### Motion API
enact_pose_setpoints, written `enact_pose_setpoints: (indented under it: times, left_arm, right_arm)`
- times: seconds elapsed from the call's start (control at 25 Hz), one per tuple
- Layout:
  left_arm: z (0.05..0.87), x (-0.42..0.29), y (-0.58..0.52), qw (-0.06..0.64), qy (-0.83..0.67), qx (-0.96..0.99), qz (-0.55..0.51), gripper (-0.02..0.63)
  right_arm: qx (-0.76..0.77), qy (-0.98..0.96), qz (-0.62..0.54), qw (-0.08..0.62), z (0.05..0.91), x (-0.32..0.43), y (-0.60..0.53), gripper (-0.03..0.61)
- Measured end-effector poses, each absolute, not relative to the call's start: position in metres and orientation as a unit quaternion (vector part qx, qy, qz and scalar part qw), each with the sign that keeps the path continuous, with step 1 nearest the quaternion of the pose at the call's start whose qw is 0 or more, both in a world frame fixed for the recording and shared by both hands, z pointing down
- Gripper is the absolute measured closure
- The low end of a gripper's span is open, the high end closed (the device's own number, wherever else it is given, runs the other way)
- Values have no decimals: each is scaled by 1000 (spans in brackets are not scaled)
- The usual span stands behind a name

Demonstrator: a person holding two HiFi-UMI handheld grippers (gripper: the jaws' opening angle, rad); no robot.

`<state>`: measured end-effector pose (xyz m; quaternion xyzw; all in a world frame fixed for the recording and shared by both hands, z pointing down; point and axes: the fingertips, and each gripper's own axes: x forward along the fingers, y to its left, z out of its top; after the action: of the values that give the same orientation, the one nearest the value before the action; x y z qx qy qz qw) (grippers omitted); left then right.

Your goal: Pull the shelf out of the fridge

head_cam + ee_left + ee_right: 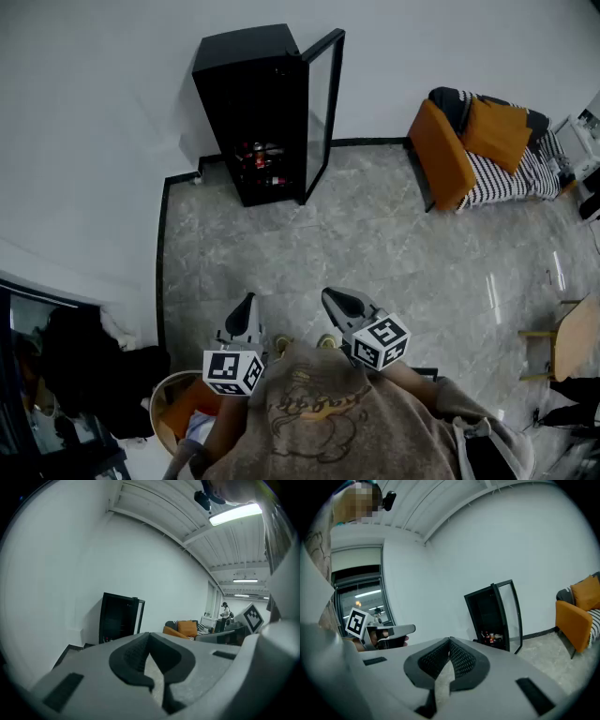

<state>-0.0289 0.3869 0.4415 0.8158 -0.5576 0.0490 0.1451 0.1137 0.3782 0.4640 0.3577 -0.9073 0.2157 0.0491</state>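
Observation:
A black fridge (246,103) stands against the white wall, its glass door (324,103) swung open to the right. Bottles (262,161) sit low inside it; the shelf under them is too dark to make out. My left gripper (247,302) and right gripper (331,296) hover close to my body, far from the fridge, both shut with nothing between the jaws. The fridge (118,618) shows small beyond the left gripper (149,635) in its own view. Past the right gripper (450,642), the fridge (491,615) and its bottles (490,638) appear at the right.
An orange armchair (448,150) with a striped throw stands at the back right. A wooden table edge (574,339) is at the right. A round basket (167,405) and dark clutter (75,367) lie at my left. Marble floor (375,244) stretches between me and the fridge.

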Motion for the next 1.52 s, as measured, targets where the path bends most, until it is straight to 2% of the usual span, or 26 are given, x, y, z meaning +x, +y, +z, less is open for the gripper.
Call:
enact_pose_setpoints:
  times: [0.32, 0.56, 1.08, 1.52]
  left_arm:
    - [438, -40, 386, 144, -556, 817, 44, 608]
    - [437, -47, 386, 143, -545, 825, 38, 609]
    - [453, -90, 385, 148, -520, 841, 36, 609]
    - [459, -93, 339, 157, -514, 843, 23, 609]
  right_arm:
    - [363, -907, 211, 48, 464, 105, 373, 557]
    - [338, -914, 223, 6, 451, 89, 376, 555]
    - [353, -913, 206, 12, 449, 54, 356, 555]
    - [341, -916, 209, 19, 462, 34, 317, 556]
